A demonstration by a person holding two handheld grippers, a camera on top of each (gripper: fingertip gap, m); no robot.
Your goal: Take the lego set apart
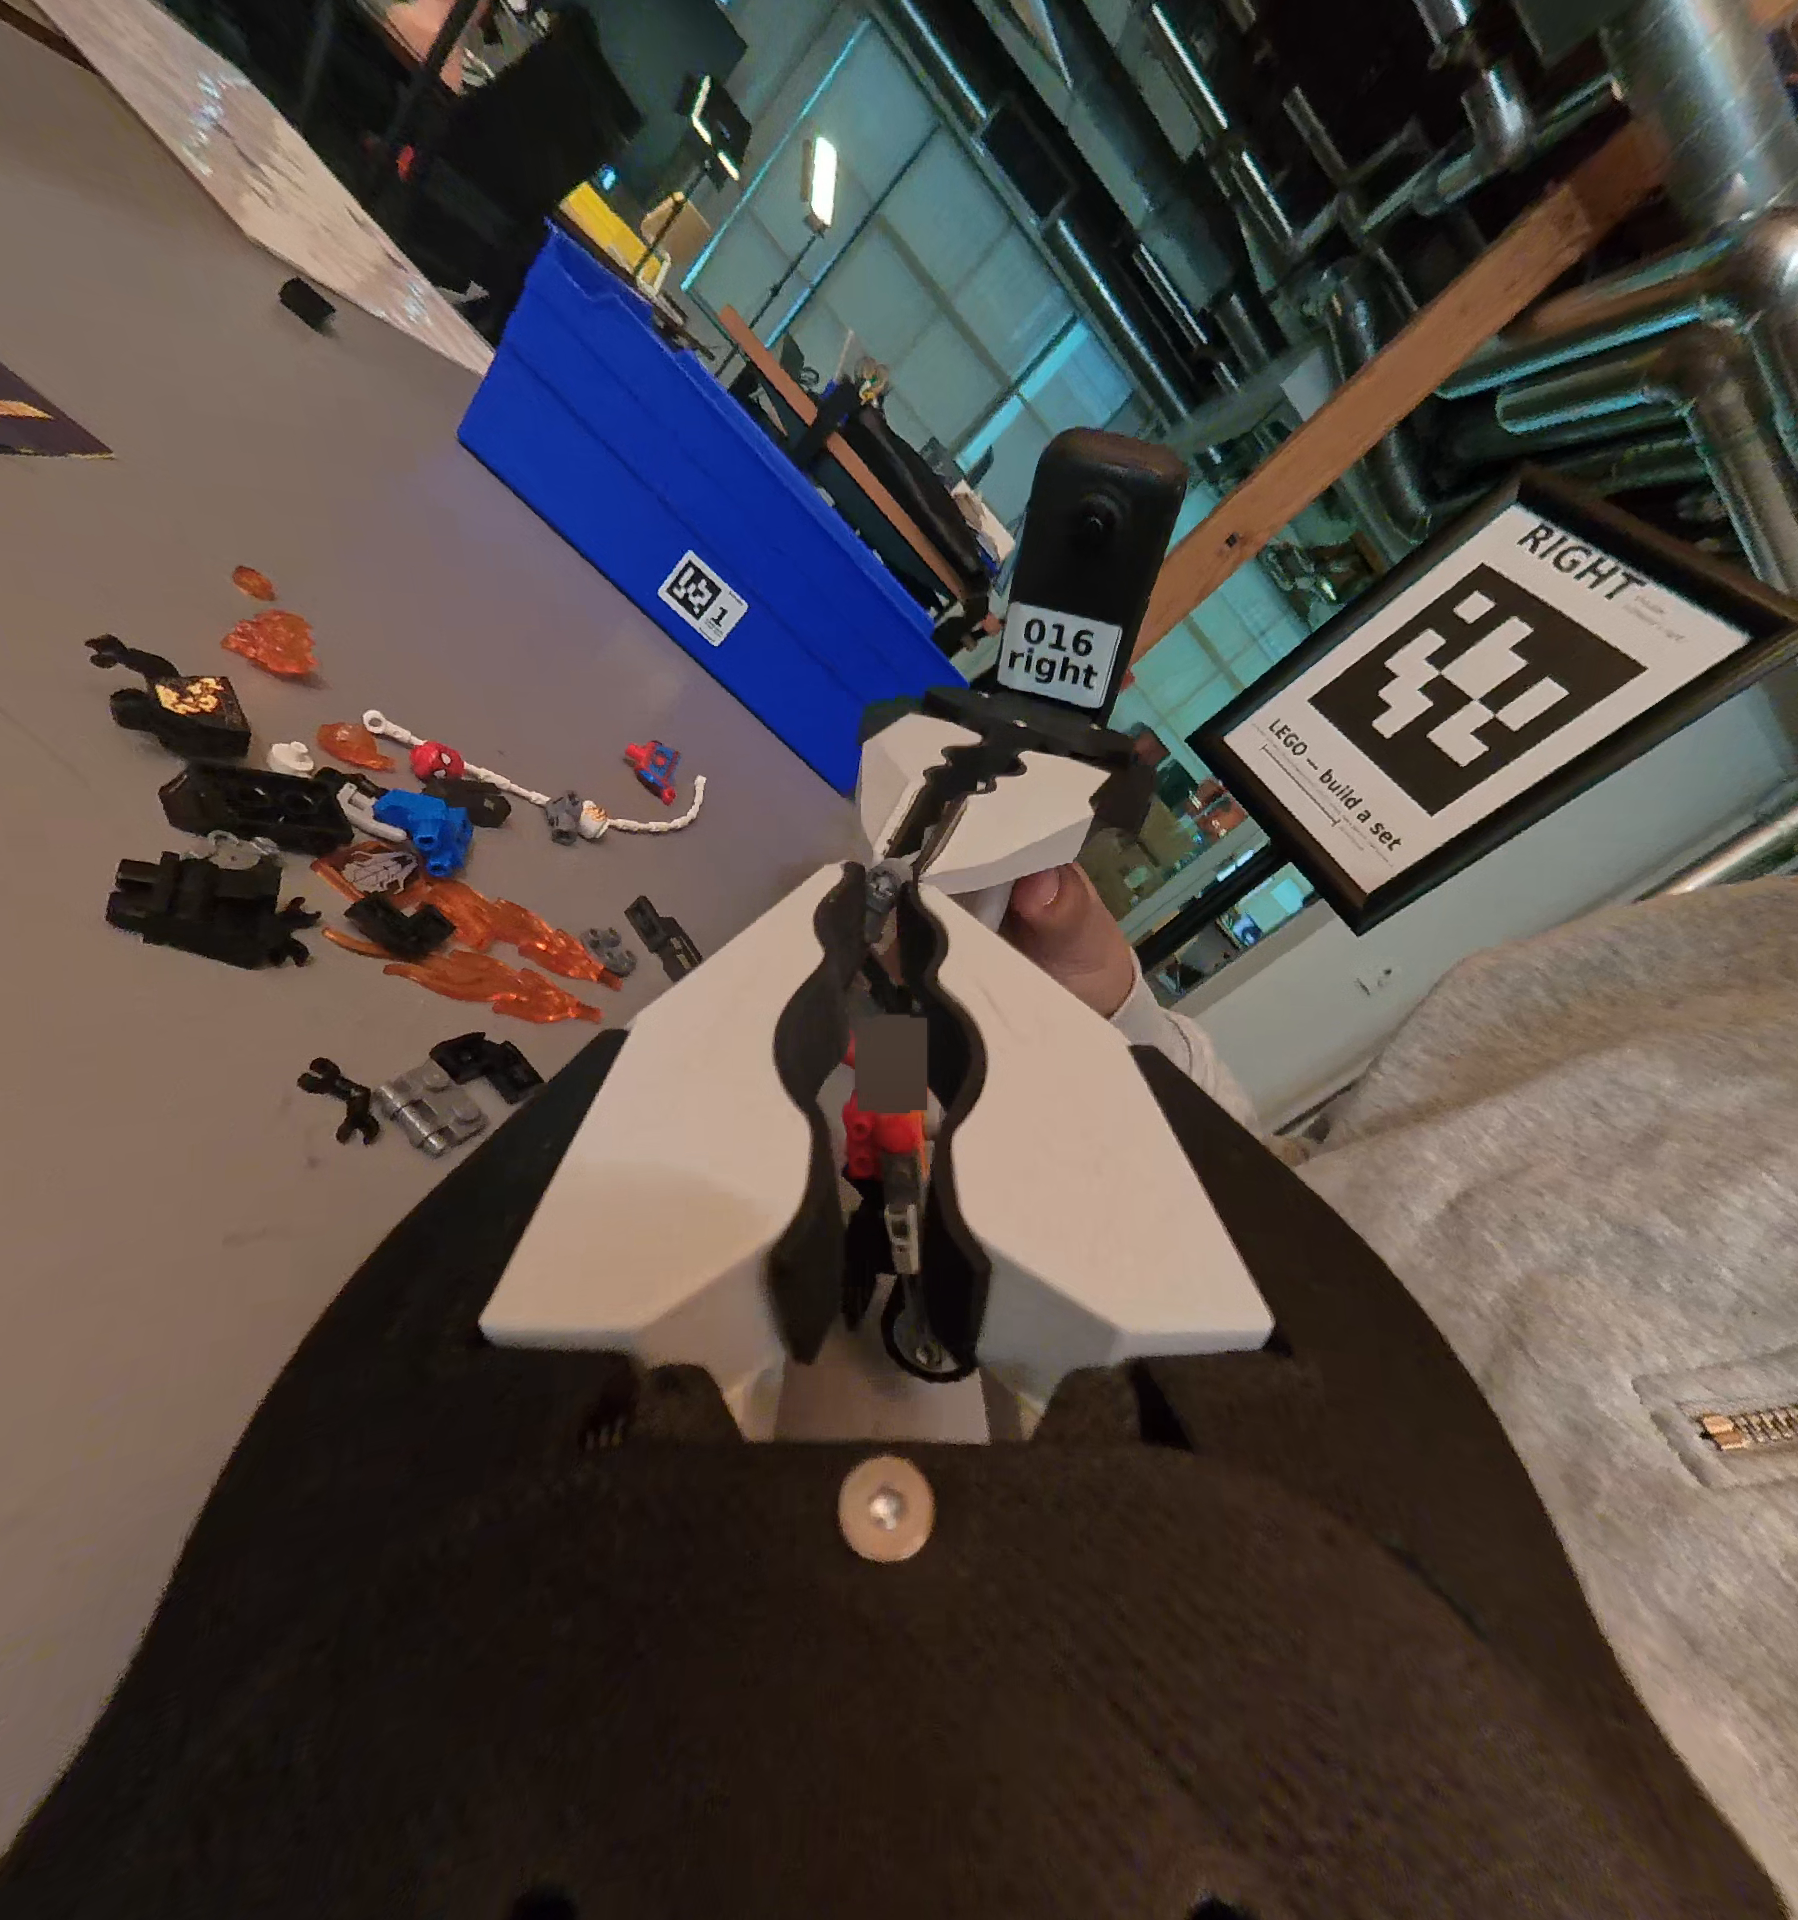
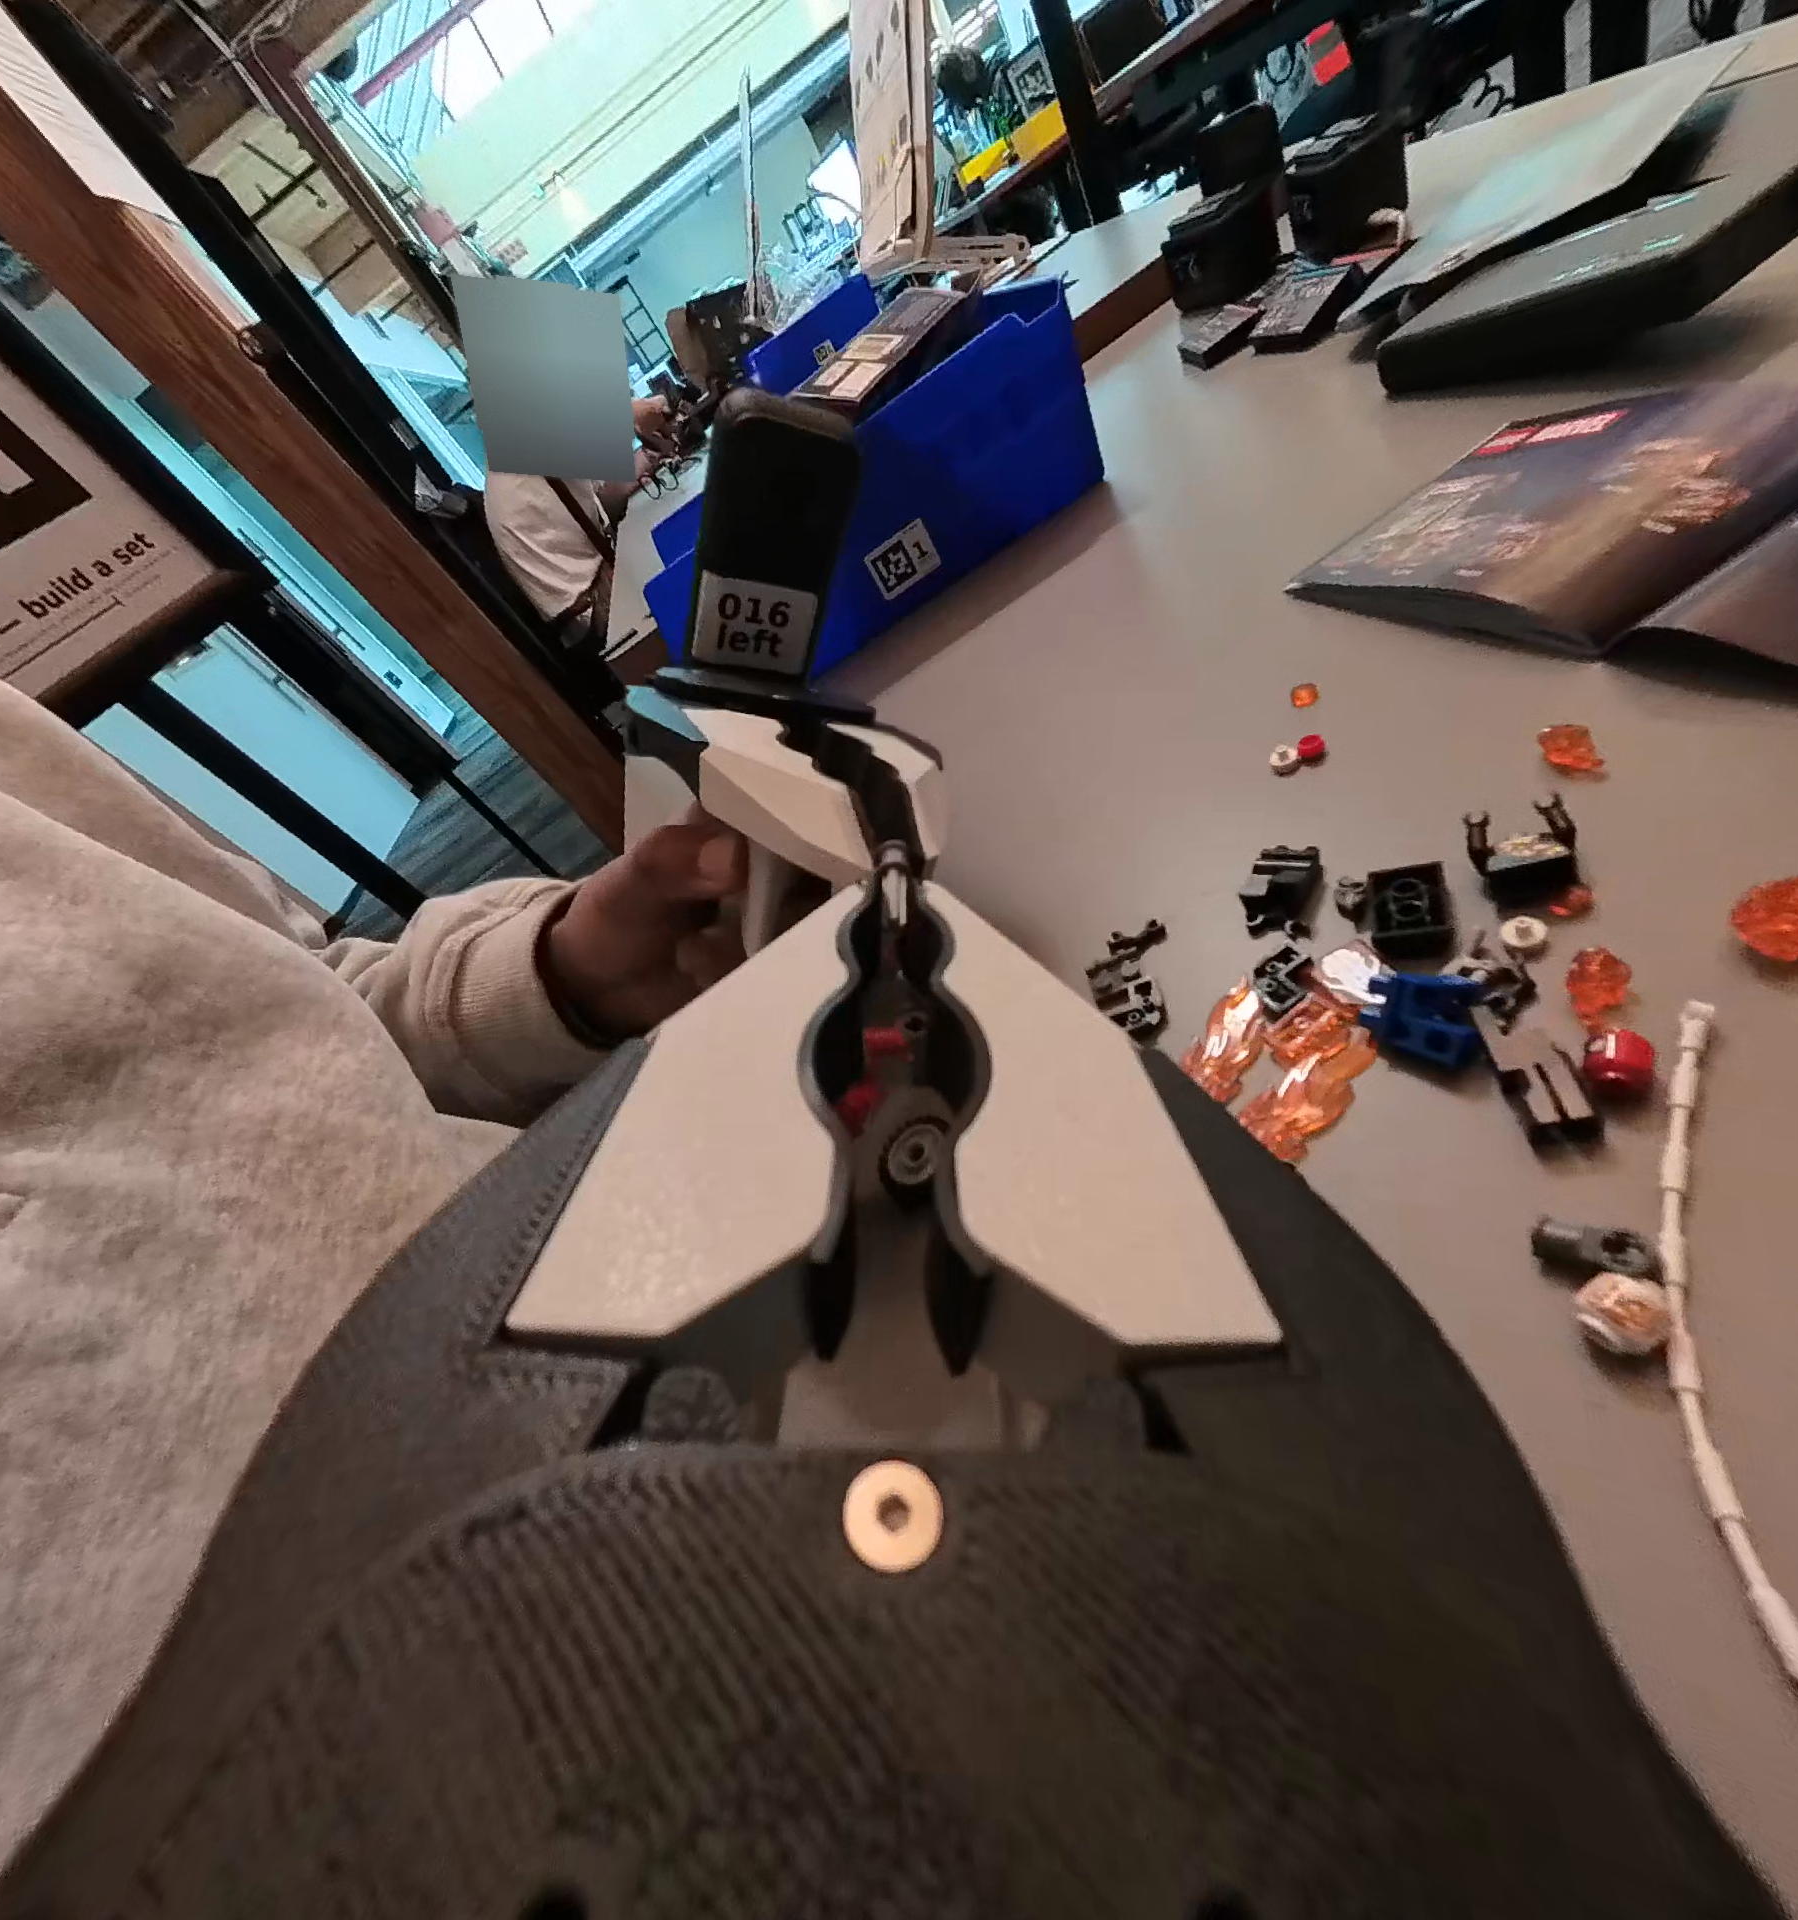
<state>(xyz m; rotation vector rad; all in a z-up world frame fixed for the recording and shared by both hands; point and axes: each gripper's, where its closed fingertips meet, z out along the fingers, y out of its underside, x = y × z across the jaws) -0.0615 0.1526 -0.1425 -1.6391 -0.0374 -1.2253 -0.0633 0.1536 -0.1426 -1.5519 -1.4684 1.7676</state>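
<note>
Between my left gripper (image 1: 879, 904) fingers sits the lego motorbike (image 1: 890, 1195), clamped, long axis along them, wheel toward camera.

Right gripper (image 2: 890, 904) nips the same bike's (image 2: 900, 1101) far end, tip-to-tip with the left gripper (image 2: 879, 821).

A blue bin (image 2: 978, 468) stands on the grey table (image 2: 1186, 644) near an open booklet (image 2: 1601, 530).

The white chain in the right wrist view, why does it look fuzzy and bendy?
Right wrist view: the white chain lies near the frame edge, where the wide lens curves and smears things. Left wrist view: the chain sits farther in and looks sharper.
</note>
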